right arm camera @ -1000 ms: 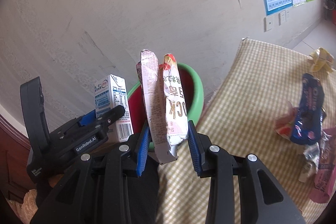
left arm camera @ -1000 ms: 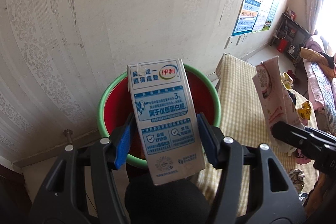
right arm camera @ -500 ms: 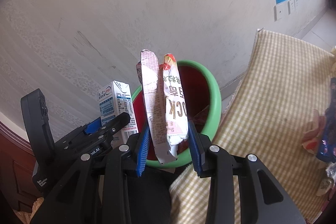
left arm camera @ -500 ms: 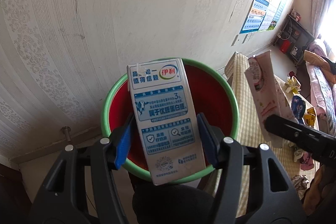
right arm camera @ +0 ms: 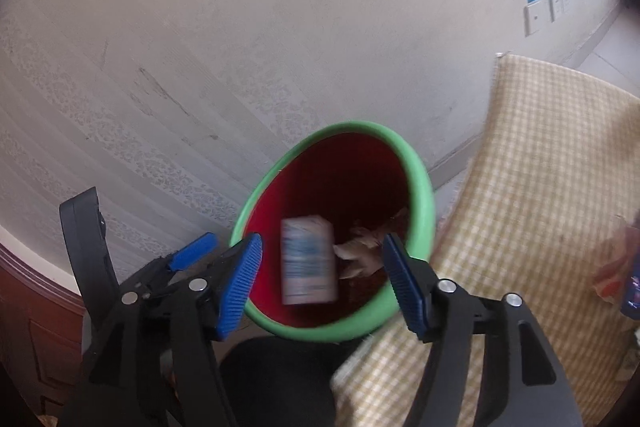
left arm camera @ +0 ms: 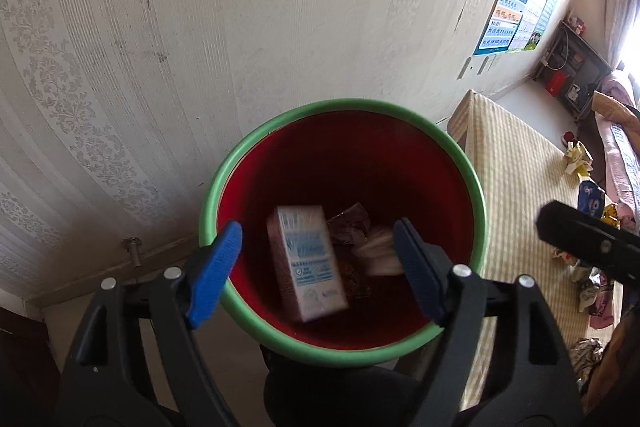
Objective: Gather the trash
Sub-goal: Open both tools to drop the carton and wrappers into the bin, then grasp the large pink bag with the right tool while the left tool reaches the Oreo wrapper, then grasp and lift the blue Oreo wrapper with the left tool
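Observation:
A red bin with a green rim stands against the wall. Inside it lies a blue-and-white milk carton, blurred as if still dropping, beside crumpled wrappers. My left gripper hovers over the bin with its jaws opening and nothing pressed between the blue pads. My right gripper hangs over the bin's near rim, its jaws opening too, empty. The left gripper's blue pad shows at the lower left of the right wrist view.
A yellow checked cloth covers the surface right of the bin, with more wrappers scattered at its far side. Patterned wallpaper rises behind the bin. A dark wooden door edge is at the lower left.
Both grippers let go: the milk carton left the left jaws and the snack wrappers left the right jaws, and all dropped into the bin. Both pairs of jaws spread wider.

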### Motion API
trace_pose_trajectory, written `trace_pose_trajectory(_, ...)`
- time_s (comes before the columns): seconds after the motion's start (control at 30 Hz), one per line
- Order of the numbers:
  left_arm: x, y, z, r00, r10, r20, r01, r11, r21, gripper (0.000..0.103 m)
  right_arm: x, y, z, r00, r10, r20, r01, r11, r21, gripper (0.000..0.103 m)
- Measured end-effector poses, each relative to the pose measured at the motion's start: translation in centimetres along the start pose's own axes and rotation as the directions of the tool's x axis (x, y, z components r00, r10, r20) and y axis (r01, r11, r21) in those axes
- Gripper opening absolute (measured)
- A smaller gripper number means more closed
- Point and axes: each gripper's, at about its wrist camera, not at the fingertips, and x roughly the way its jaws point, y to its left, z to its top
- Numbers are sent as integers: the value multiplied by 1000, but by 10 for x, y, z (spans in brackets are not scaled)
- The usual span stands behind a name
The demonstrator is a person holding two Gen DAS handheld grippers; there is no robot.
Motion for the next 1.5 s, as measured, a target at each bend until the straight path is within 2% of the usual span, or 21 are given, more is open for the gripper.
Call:
trace_pose_trajectory(0.1, -3, -3, 0, 1000, -3, 4, 3, 1000, 2, 76, -26, -12, -7, 998, -52, 44, 52, 999, -11, 62)
trace_pose_trajectory(0.2, -10, -9, -2, 1000, -8, 17, 7, 1000, 14, 76, -66, -36, -17, 982, -154, 110, 157, 987, -17, 62)
trace_pose_trajectory(0.3, -17, -20, -2, 999, -26, 28, 25, 999, 30, 76, -109, -73, -32, 936, -313, 163, 316, 949, 7, 62)
trace_pose_trajectory(0.33, -20, -27, -2, 999, -38, 31, 36, 999, 40, 76, -124, -92, -40, 909, -383, 168, 383, 923, 31, 62)
trace_pose_trajectory(0.4, -25, -42, -4, 997, -62, 36, 60, 996, 64, 76, -140, -124, -53, 871, -469, 144, 461, 883, 84, 62)
trace_pose_trajectory(0.43, -26, -52, -5, 996, -79, 33, 76, 994, 80, 76, -148, -144, -61, 859, -497, 120, 483, 866, 131, 62)
trace_pose_trajectory(0.5, -28, -73, -8, 994, -111, 24, 108, 988, 111, 76, -157, -180, -77, 850, -522, 71, 497, 840, 219, 62)
trace_pose_trajectory(0.6, -33, -110, -13, 986, -168, 5, 165, 973, 159, 76, -161, -217, -93, 862, -506, 21, 476, 824, 307, 62)
trace_pose_trajectory(0.7, -37, -152, -19, 972, -235, -21, 234, 950, 208, 76, -153, -246, -109, 913, -408, -9, 376, 831, 410, 62)
trace_pose_trajectory(0.77, -36, -175, -22, 962, -270, -46, 274, 935, 224, 76, -152, -255, -116, 934, -358, 10, 317, 838, 443, 56)
trace_pose_trajectory(0.8, -35, -191, -24, 956, -287, -63, 294, 926, 238, 76, -153, -255, -118, 941, -338, 25, 292, 846, 447, 47)
trace_pose_trajectory(0.83, -33, -203, -25, 953, -294, -74, 303, 920, 248, 76, -155, -255, -120, 945, -326, 35, 278, 852, 443, 45)
trace_pose_trajectory(1.03, -9, -274, -30, 932, -332, -147, 362, 884, 296, 76, -178, -248, -136, 948, -305, 93, 238, 870, 431, 41)
trace_pose_trajectory(1.2, 19, -314, -32, 935, -298, -192, 348, 876, 334, 76, -203, -247, -137, 940, -298, 169, 189, 862, 471, 41)
trace_pose_trajectory(1.43, 54, -334, -37, 937, -221, -273, 311, 882, 354, 76, -211, -249, -140, 942, -270, 199, 145, 863, 483, 41)
trace_pose_trajectory(1.47, 57, -335, -39, 936, -215, -279, 308, 882, 357, 74, -211, -250, -139, 942, -267, 201, 142, 864, 483, 41)
trace_pose_trajectory(1.5, 60, -336, -40, 936, -207, -285, 305, 882, 359, 66, -211, -249, -140, 943, -264, 203, 139, 865, 482, 41)
